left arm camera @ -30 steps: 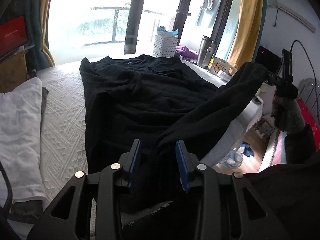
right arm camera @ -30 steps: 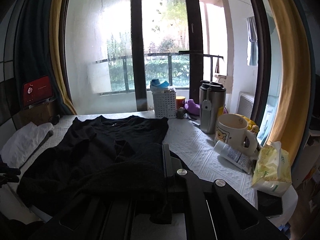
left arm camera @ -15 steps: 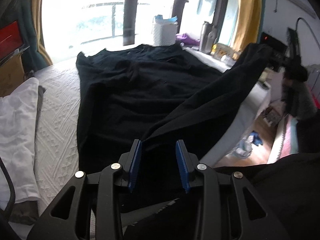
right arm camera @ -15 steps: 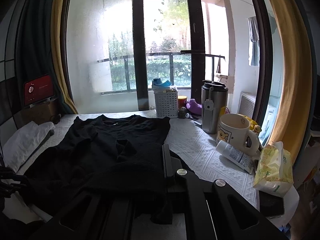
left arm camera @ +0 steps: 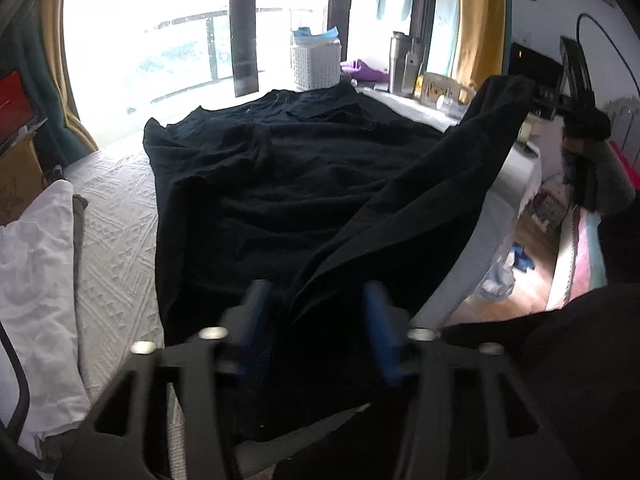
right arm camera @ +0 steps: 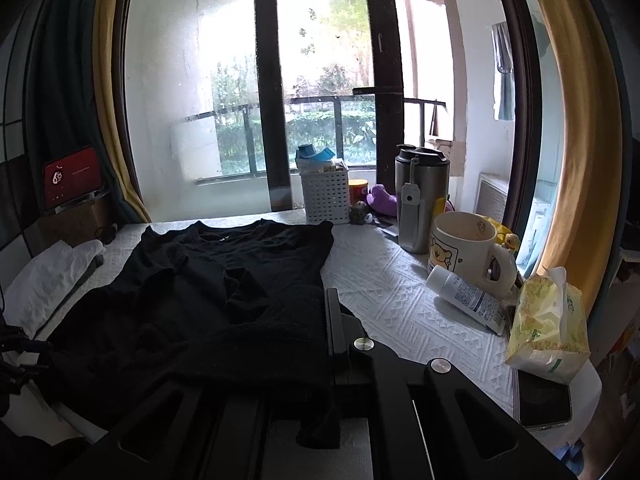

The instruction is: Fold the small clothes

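A black shirt (left arm camera: 280, 184) lies spread on the white textured bedspread (left arm camera: 116, 248), collar toward the window. My left gripper (left arm camera: 316, 304), with blue pads, hangs over the near hem. Its jaws are opening, and a ridge of the black fabric runs between them without either pad pressing on it. In the right wrist view the shirt (right arm camera: 208, 288) fills the left half, and my right gripper (right arm camera: 326, 320) is shut on its near edge. From the left wrist view that right gripper (left arm camera: 534, 96) holds the corner lifted at the right, the cloth stretched from there down to my left gripper.
A white basket (right arm camera: 326, 196), a steel tumbler (right arm camera: 420, 200), a mug (right arm camera: 464, 248), a lying bottle (right arm camera: 464, 296), a tissue pack (right arm camera: 548, 324) and a phone (right arm camera: 544, 404) crowd the right side. White folded cloth (left arm camera: 32, 272) lies at the left. The bed's right edge drops to the floor (left arm camera: 532, 264).
The left gripper's jaws have spread wider and no longer pinch the hem fold. That gripper has dipped slightly toward the shirt. The right gripper keeps its hold, unmoved.
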Motion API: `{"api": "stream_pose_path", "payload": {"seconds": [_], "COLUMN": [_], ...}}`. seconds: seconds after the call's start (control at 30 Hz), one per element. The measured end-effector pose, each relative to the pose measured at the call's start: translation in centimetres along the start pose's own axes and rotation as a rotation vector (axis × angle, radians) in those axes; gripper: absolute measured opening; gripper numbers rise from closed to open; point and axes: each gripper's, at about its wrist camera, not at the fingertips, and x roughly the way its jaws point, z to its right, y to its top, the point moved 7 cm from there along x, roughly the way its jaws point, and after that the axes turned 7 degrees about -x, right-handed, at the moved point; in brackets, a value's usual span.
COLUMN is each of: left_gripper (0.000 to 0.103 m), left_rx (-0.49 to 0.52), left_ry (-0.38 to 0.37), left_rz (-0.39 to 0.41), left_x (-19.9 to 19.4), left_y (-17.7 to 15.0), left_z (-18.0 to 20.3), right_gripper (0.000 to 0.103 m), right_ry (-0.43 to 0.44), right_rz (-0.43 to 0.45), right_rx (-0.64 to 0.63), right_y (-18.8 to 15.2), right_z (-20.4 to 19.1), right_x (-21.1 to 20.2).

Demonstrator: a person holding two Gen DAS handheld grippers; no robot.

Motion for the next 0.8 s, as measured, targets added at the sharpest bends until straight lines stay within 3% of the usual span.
{"api": "stream_pose_path", "payload": {"seconds": [0.1, 0.27, 0.3, 0.37, 0.47, 0.7, 0.8], "left_gripper": [0.057, 0.056, 0.052, 0.021, 0.016, 0.016, 0.004], "left_rx": [0.035, 0.078, 0.081, 0.083, 0.077, 0.109, 0.097], "left_ry": [0.011, 0.056, 0.054, 0.028, 0.004, 0.024, 0.023], "left_rz": [-0.011, 0.051, 0.060, 0.062, 0.046, 0.060, 0.089], "left_x": [0.2, -0.2, -0.1, 0.1, 0.7, 0.3, -0.6], "left_y": [-0.4, 0.3, 0.4, 0.6, 0.5, 0.3, 0.8], "left_z": [0.1, 0.3, 0.3, 0.4, 0.2, 0.6, 0.9], "right_gripper": [0.004, 0.004, 0.004, 0.004, 0.004, 0.004, 0.004], "right_ry": [0.005, 0.008, 0.008, 0.009, 0.009, 0.010, 0.011], "right_rz": [-0.008, -0.021, -0.021, -0.020, -0.021, -0.026, -0.027], "right_rx": [0.011, 0.015, 0.014, 0.014, 0.013, 0.016, 0.014], "right_y": [-0.2, -0.5, -0.5, -0.5, -0.5, -0.6, -0.7], "right_z": [0.1, -0.1, -0.2, -0.2, -0.2, -0.2, -0.2], "right_x": [0.3, 0.6, 0.7, 0.7, 0.7, 0.8, 0.8]}}
